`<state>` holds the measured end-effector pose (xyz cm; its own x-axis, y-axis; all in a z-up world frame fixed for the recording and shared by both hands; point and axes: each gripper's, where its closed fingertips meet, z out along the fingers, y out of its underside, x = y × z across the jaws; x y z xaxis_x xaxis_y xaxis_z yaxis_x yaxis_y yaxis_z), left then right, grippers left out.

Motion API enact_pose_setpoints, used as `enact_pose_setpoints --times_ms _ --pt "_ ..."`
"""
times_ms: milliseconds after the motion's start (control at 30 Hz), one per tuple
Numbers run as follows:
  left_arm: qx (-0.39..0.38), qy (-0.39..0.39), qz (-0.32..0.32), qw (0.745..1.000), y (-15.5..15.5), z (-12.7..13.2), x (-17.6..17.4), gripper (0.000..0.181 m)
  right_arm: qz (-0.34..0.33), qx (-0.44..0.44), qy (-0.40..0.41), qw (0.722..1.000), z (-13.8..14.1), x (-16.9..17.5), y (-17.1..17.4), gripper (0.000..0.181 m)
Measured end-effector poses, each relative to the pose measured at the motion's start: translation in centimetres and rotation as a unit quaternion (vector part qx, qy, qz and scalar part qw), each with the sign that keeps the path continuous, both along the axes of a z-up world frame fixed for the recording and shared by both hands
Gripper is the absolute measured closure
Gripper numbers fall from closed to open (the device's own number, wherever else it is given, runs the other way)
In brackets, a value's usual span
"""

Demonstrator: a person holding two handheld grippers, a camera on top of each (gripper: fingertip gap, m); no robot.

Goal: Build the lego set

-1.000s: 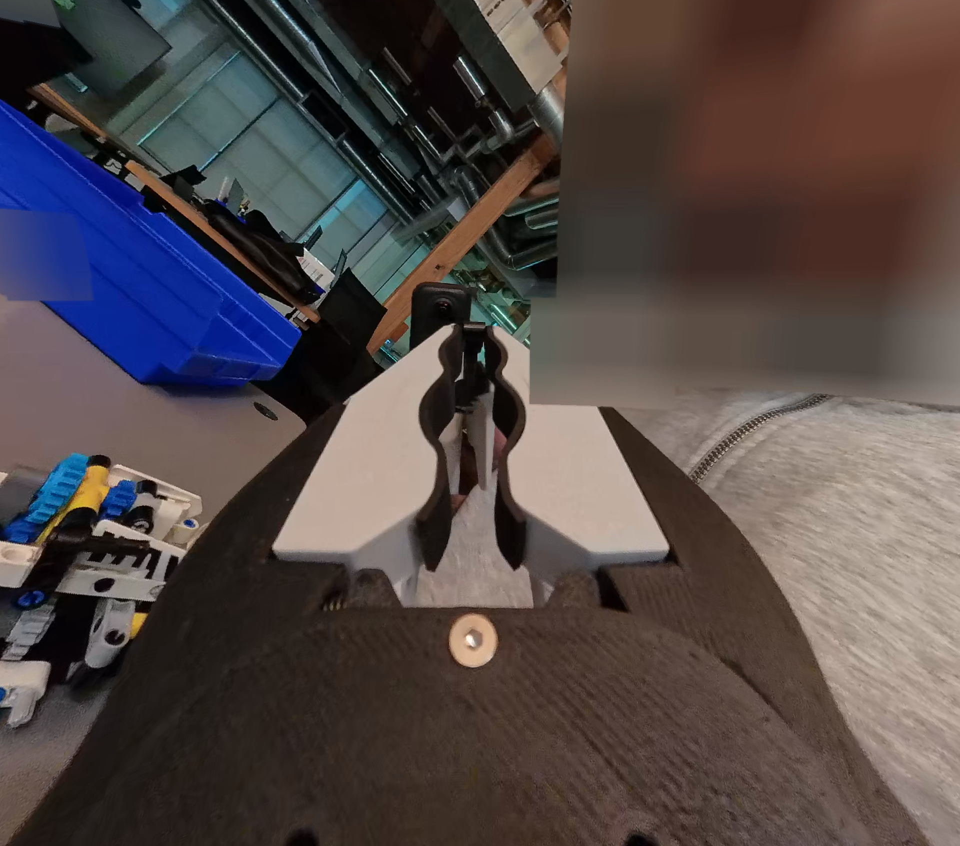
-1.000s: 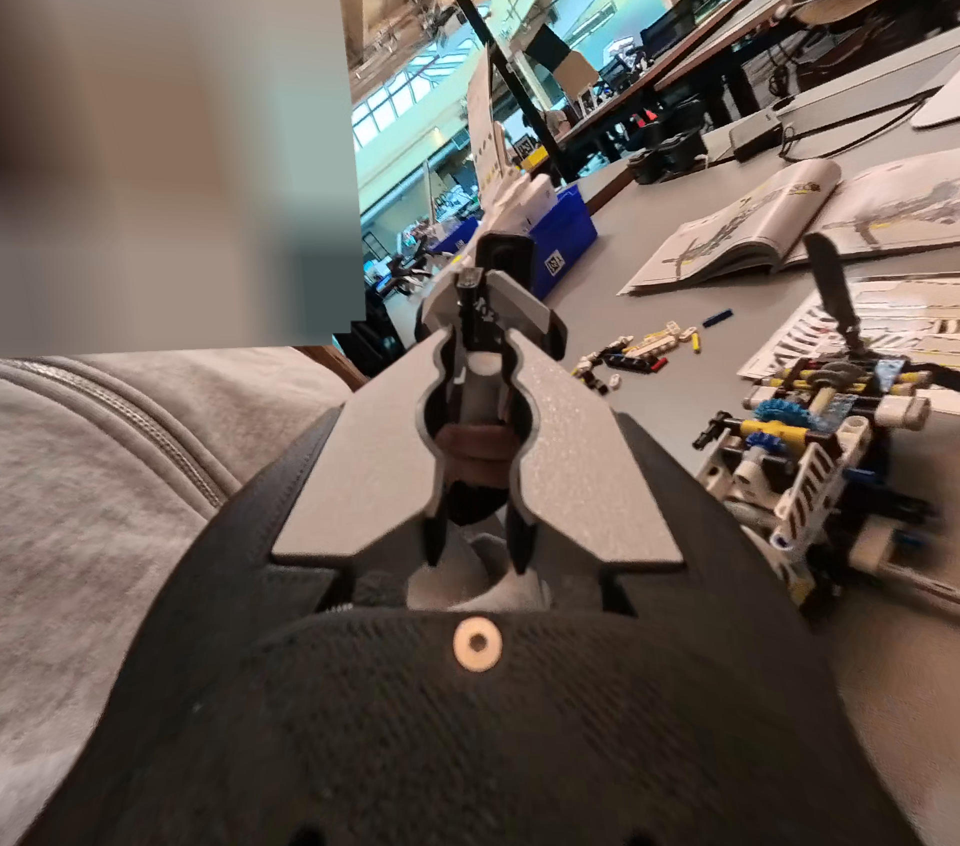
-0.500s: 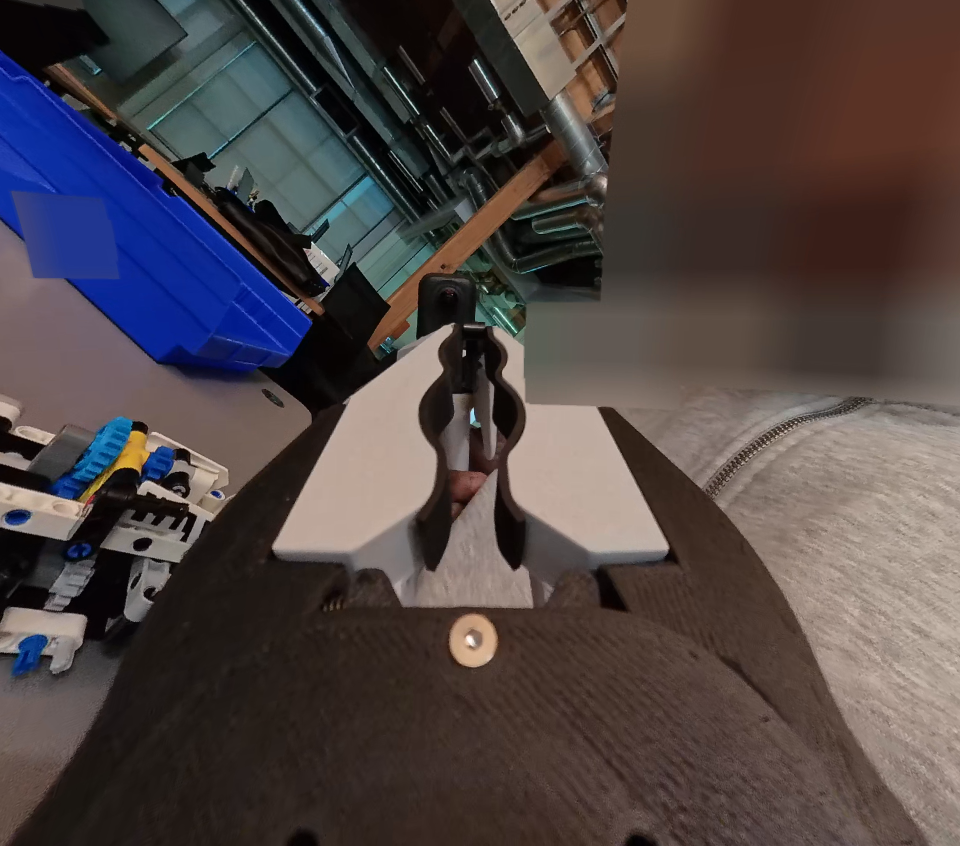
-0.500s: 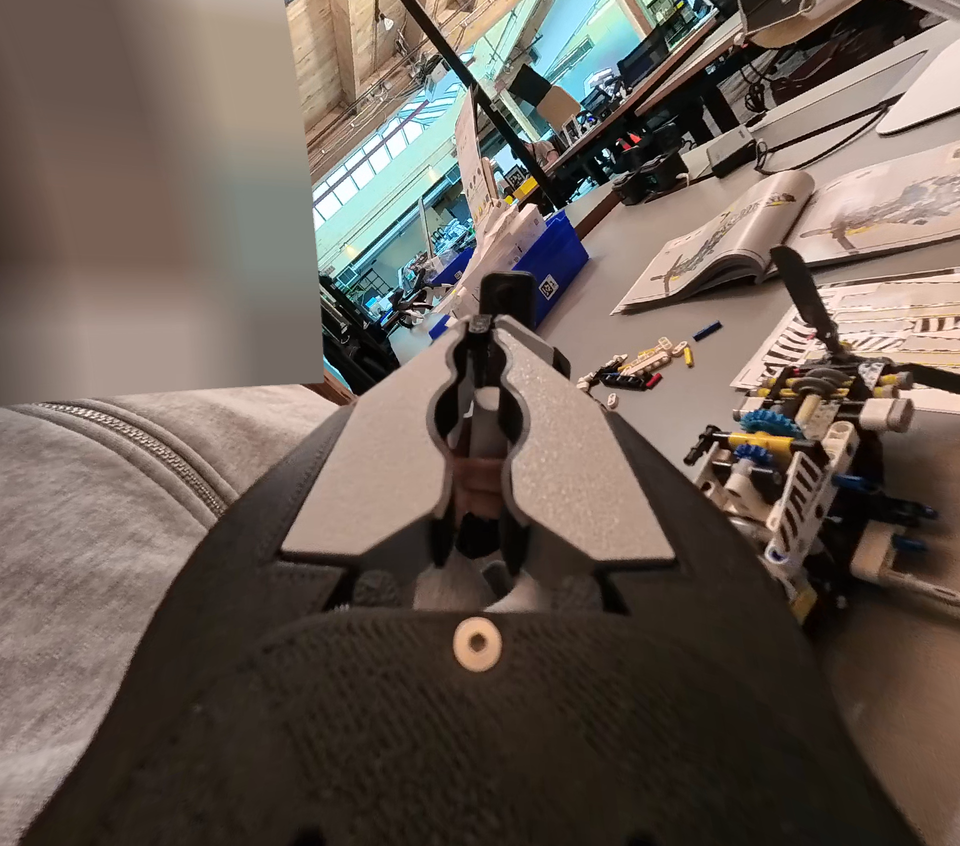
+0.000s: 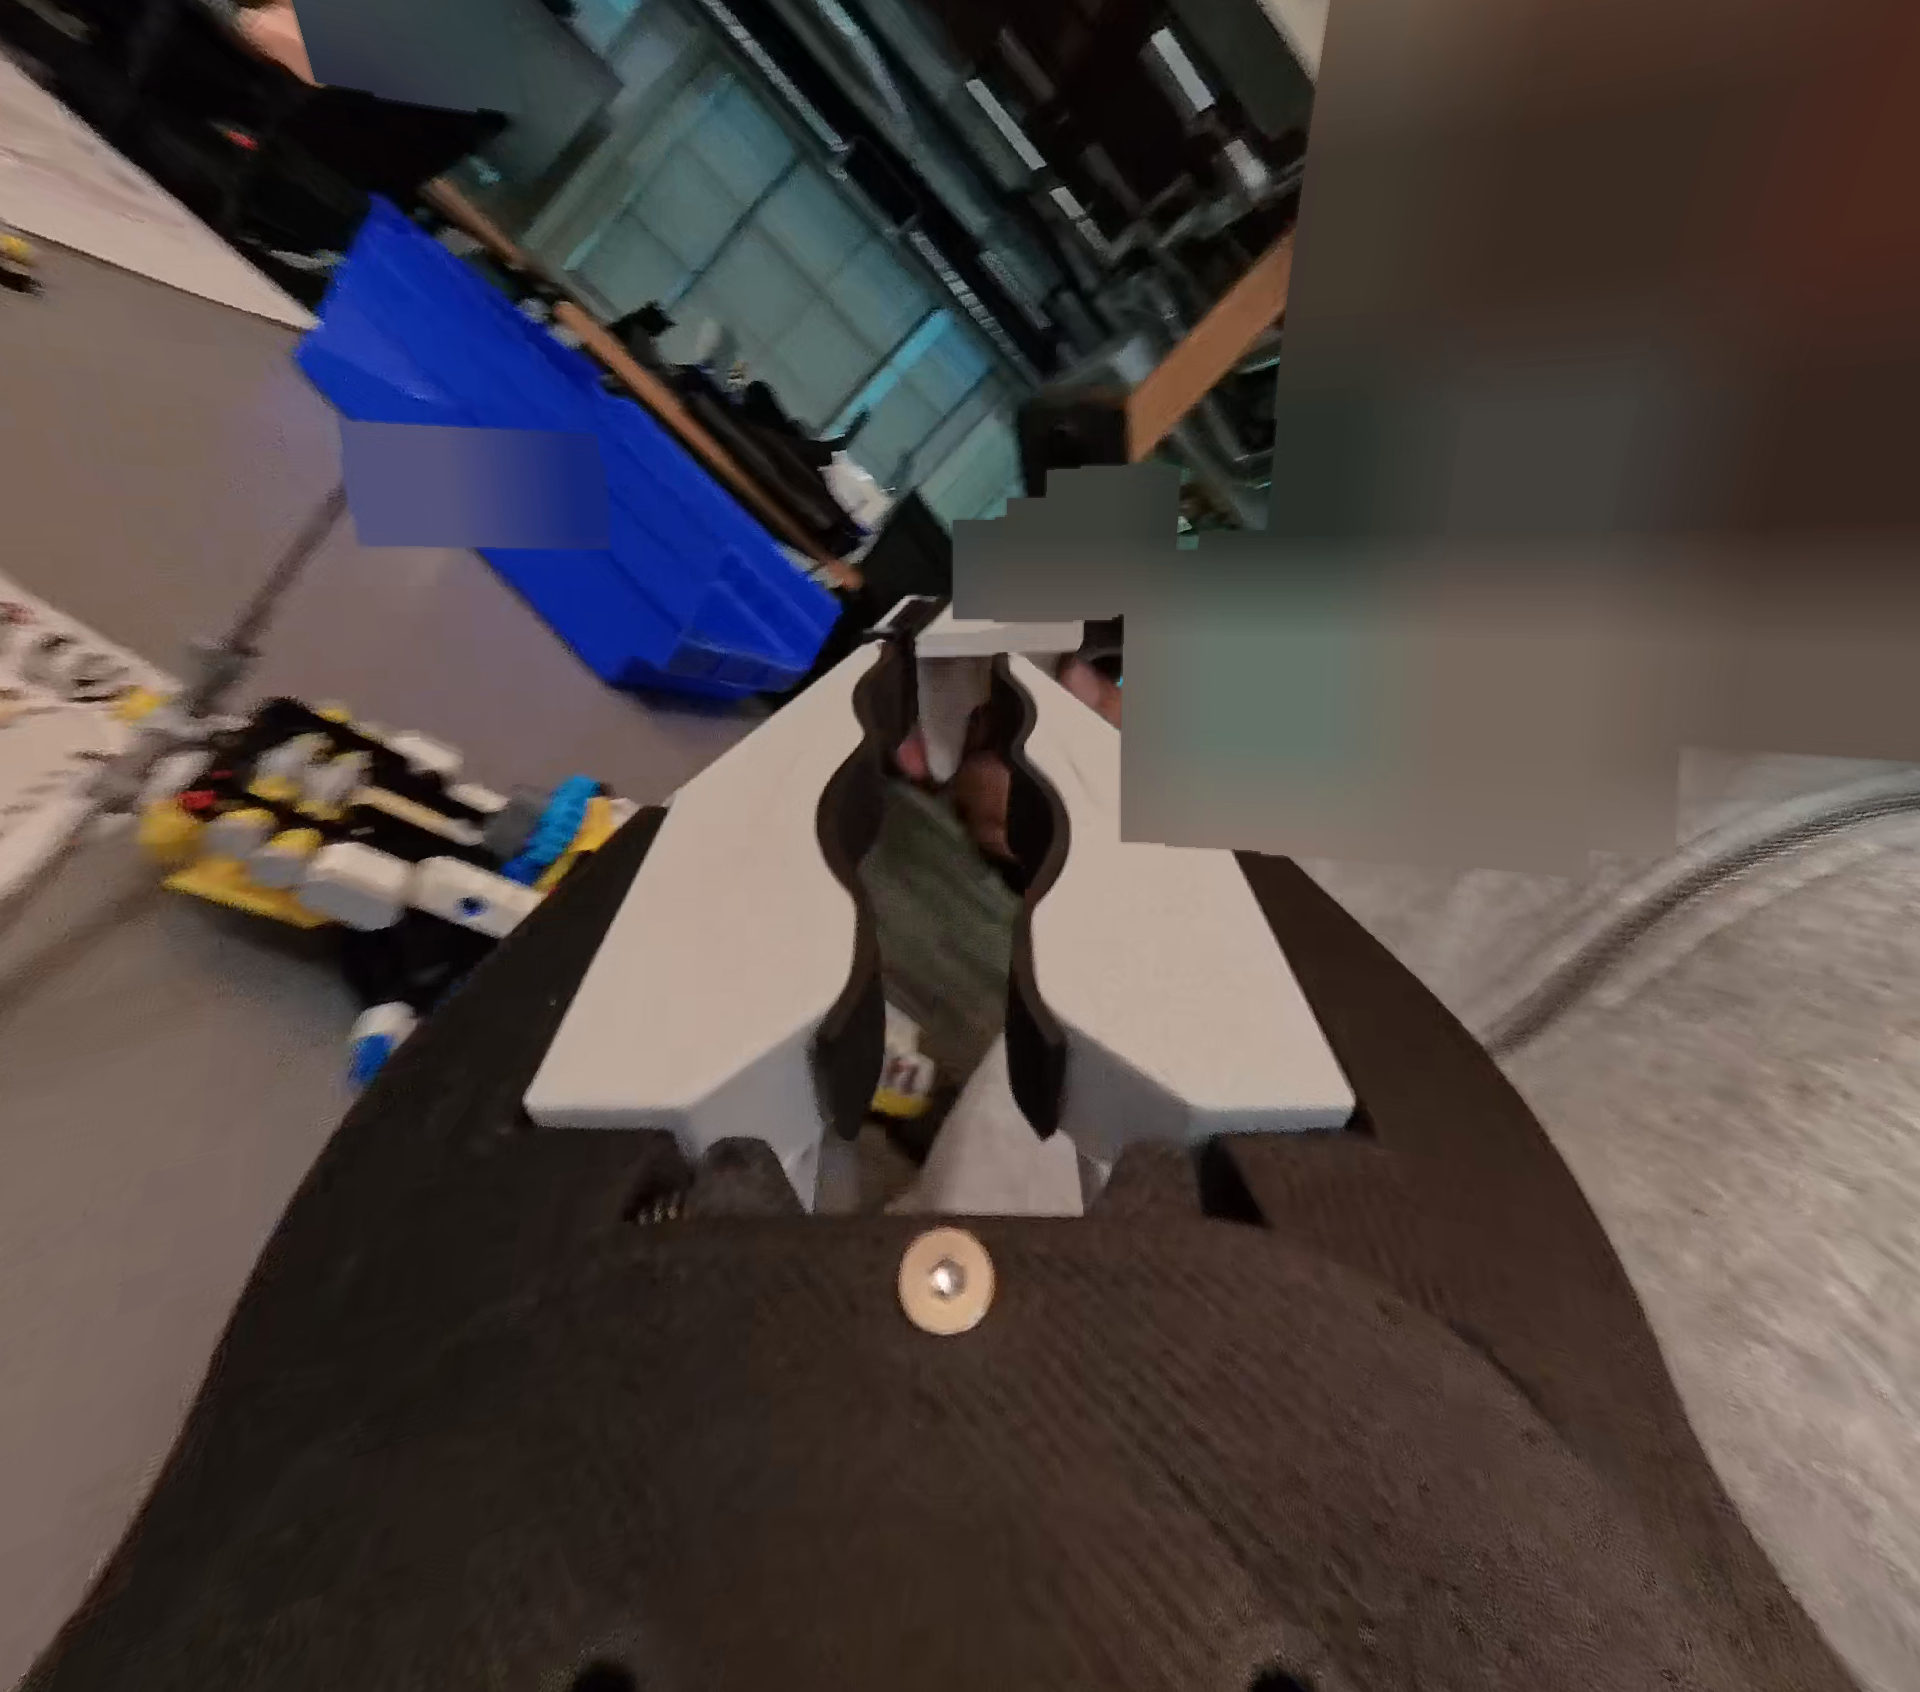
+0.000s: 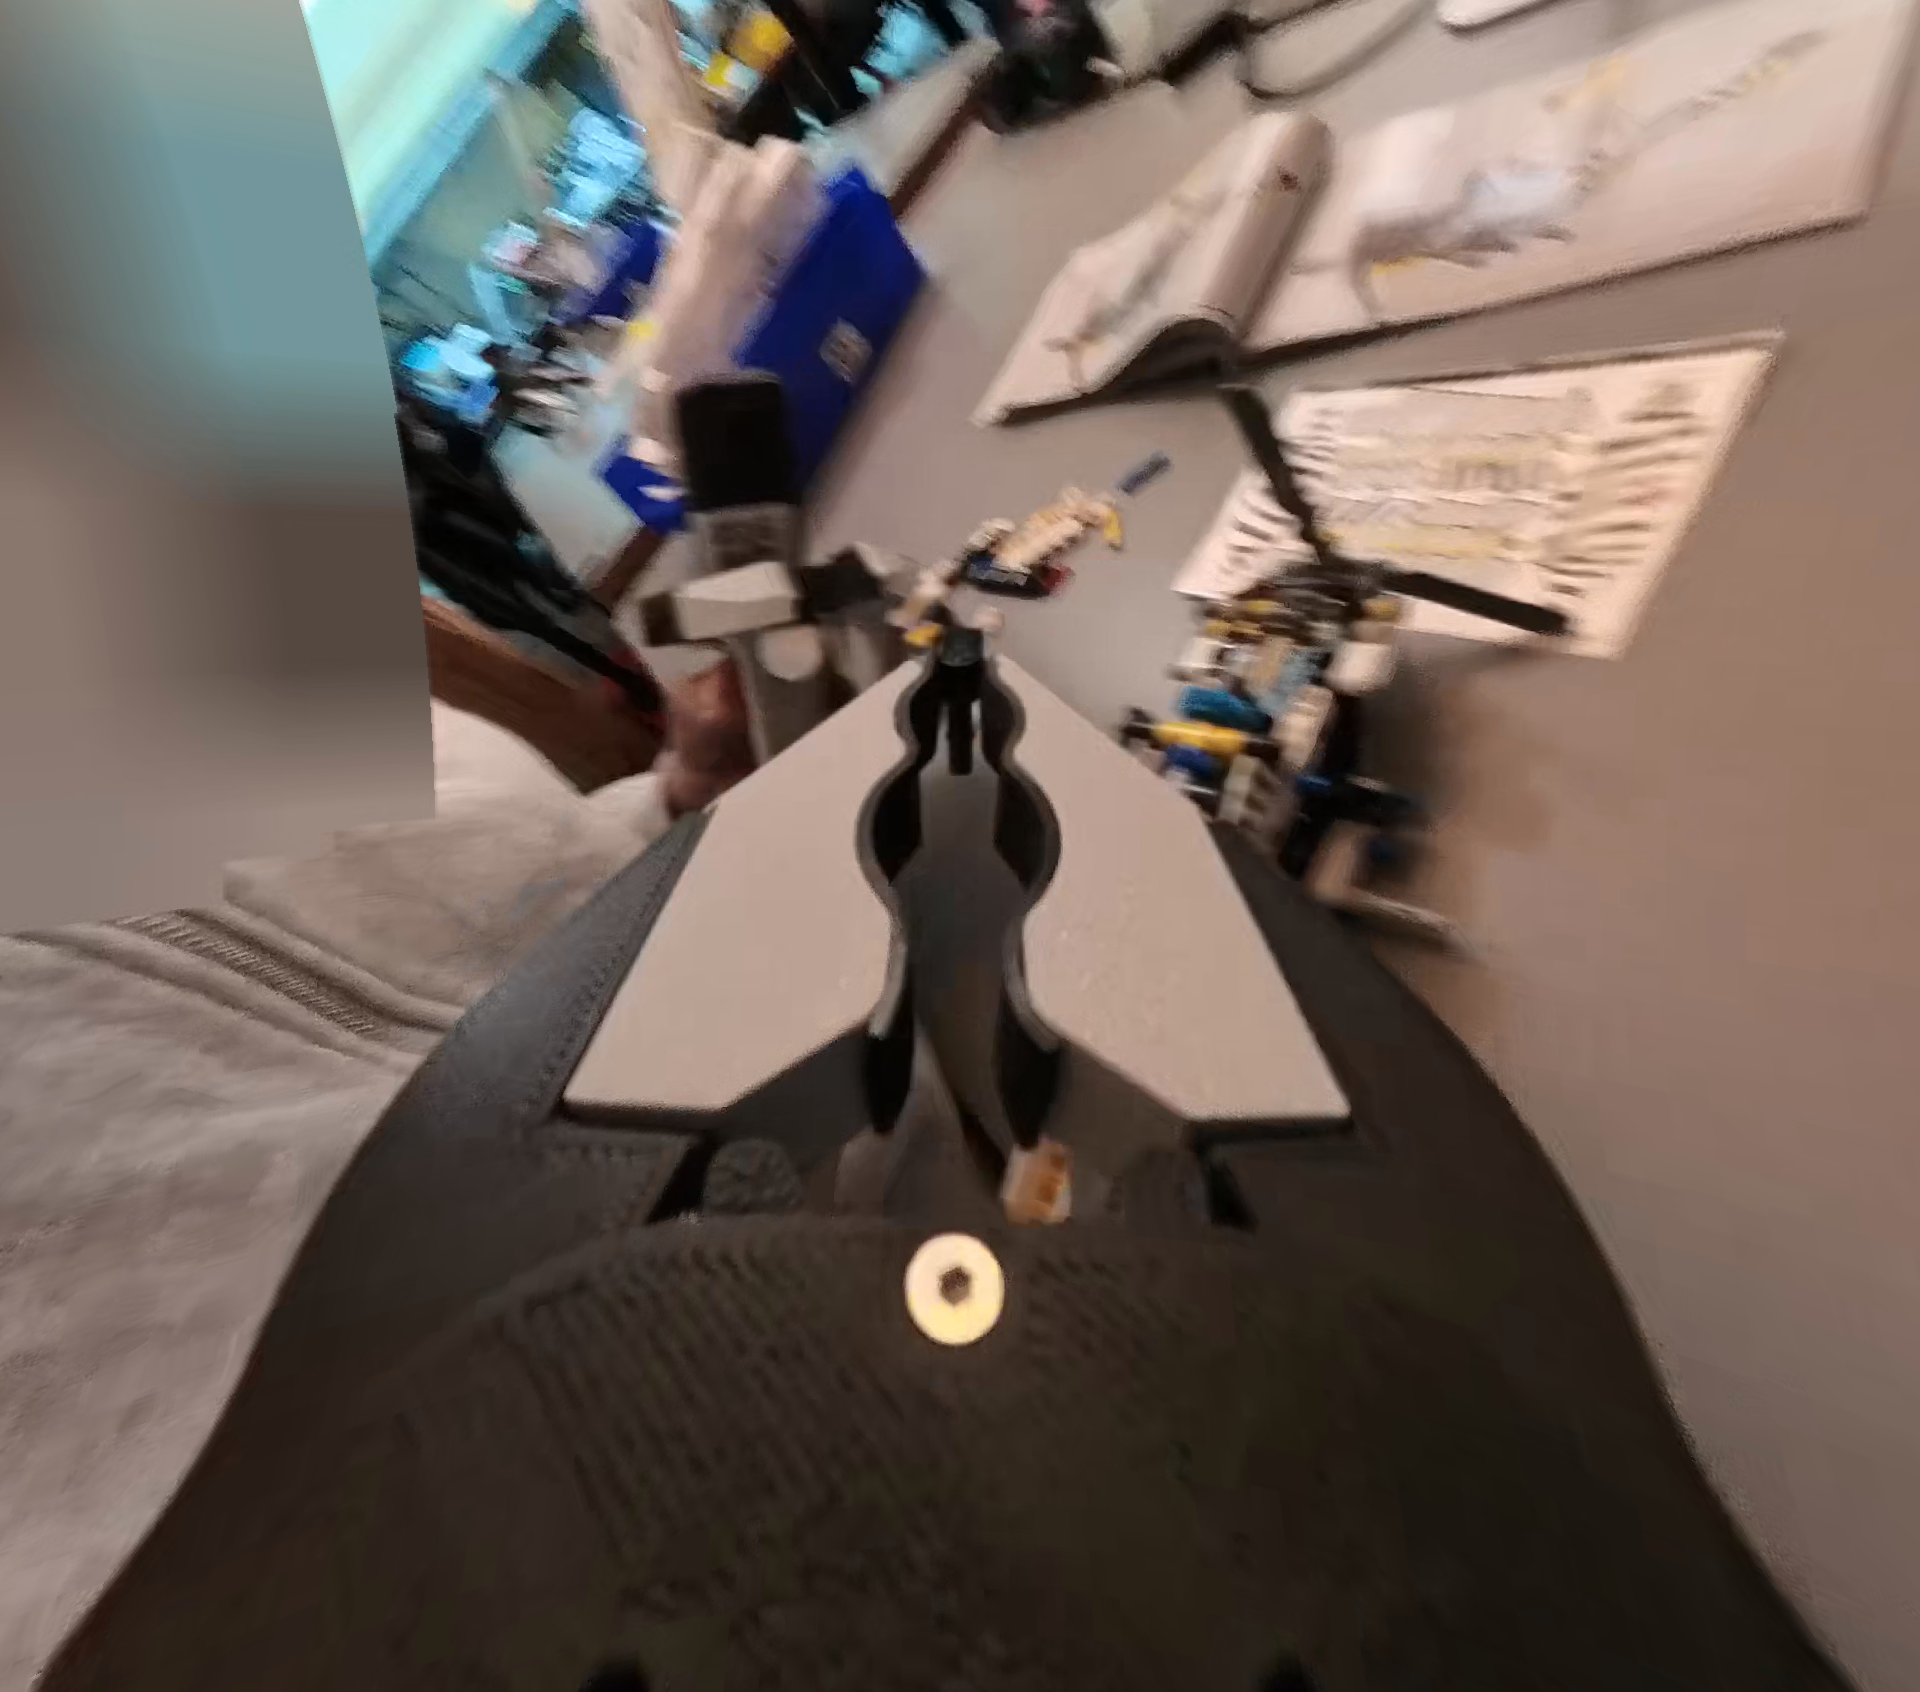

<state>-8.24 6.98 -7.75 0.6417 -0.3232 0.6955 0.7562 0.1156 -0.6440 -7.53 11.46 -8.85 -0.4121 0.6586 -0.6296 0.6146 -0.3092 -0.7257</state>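
A grey surface [image 6: 1704, 811] carries the work in a large open workshop with wooden beams, metal ducts and tall windows overhead, and rows of other desks farther back. Both views are smeared by motion. In the right wrist view the partly built lego model [image 6: 1288, 728], a mix of white, yellow, blue and black parts with a long black blade sticking up, stands on the surface just right of the right claw [image 6: 957, 686]. Beyond it lie a printed sheet [image 6: 1538, 479] and an open instruction booklet [image 6: 1174, 271], with a small scatter of loose pieces [image 6: 1039, 541] between them and a blue bin [image 6: 831, 292] near the far edge. The right claw's tips are nearly together on a small black pin [image 6: 957, 707], which stands upright between them. The left claw [image 6: 748, 603] shows farther off to the left, up off the surface, next to a grey sleeve. In the left wrist view the left claw [image 5: 940, 666] has its tips close together, but blur and a patch hide whether anything is held. The model [image 5: 343, 821] lies to its left, and the blue bin [image 5: 582, 479] sits behind it near the surface's edge, with bare grey between them. Printing on the papers and a label on the bin are too blurred to make out.
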Motion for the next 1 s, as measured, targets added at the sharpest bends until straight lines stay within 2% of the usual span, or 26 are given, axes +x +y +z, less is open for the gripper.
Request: enact_pose_setpoints --times_ms 100,200,267,400,467,667,1000 --pt "-0.084 0.059 0.046 0.994 -0.1 -2.1 -1.7 0.163 -0.046 0.117 -0.064 0.99 -2.7 -1.4 3.1 0.177" --pt "-0.216 0.124 0.068 0.966 0.4 -5.7 -2.9 0.158 -0.059 0.227 -0.157 0.959 -6.2 -1.9 5.2 0.176" --pt "-0.281 0.182 0.063 0.94 0.6 -7.7 -3.0 0.16 -0.043 0.253 -0.199 0.946 -7.7 -1.9 5.0 0.176" --pt "-0.331 0.26 0.03 0.907 1.1 -9.7 -2.5 0.17 -0.029 0.279 -0.255 0.925 -9.1 -2.1 4.6 0.176" --pt "-0.348 0.267 0.003 0.899 1.0 -10.7 -2.3 0.17 -0.025 0.275 -0.273 0.921 -9.1 -2.3 4.2 0.176" --pt "-0.337 0.248 -0.075 0.905 1.5 -11.7 -1.1 0.163 -0.02 0.289 -0.314 0.904 -9.7 -2.4 3.5 0.176" --pt "-0.327 0.244 -0.094 0.908 2.1 -11.6 -1.1 0.174 -0.021 0.283 -0.347 0.894 -9.8 -2.3 3.1 0.176"
